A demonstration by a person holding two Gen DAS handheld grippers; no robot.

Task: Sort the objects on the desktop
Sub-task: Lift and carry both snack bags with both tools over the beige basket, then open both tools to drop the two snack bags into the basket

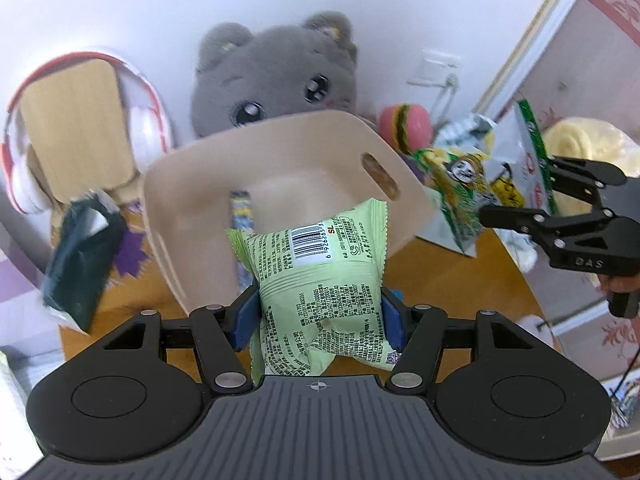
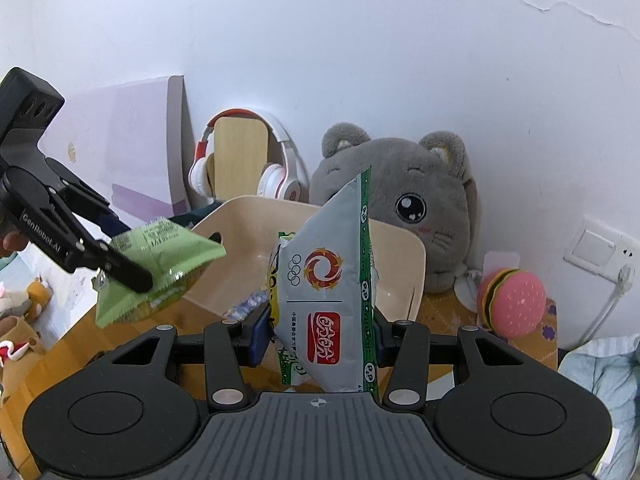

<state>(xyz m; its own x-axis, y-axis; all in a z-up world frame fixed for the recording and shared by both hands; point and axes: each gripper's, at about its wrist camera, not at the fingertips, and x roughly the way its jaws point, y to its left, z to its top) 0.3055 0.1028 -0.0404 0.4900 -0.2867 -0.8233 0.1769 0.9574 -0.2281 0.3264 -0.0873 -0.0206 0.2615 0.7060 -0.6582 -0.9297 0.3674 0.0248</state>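
Observation:
My left gripper (image 1: 320, 316) is shut on a pale green snack packet (image 1: 320, 276), held above the wooden desk just in front of the beige plastic bin (image 1: 400, 184). The same left gripper (image 2: 120, 256) and green packet (image 2: 160, 264) show at the left of the right wrist view. My right gripper (image 2: 320, 332) is shut on a silver and green snack bag (image 2: 332, 280), standing upright before the beige bin (image 2: 416, 256). From the left wrist view the right gripper (image 1: 520, 196) and its silver bag (image 1: 480, 184) hang to the right of the bin. A small blue patterned packet (image 1: 242, 208) lies inside the bin.
A grey plush cat (image 2: 408, 208) leans on the wall behind the bin. White and red headphones (image 2: 276, 176) hang on a wooden stand (image 2: 240, 156) at the back left. A pink burger toy (image 2: 516, 304) sits at the right. A dark green packet (image 1: 80, 264) lies left of the bin.

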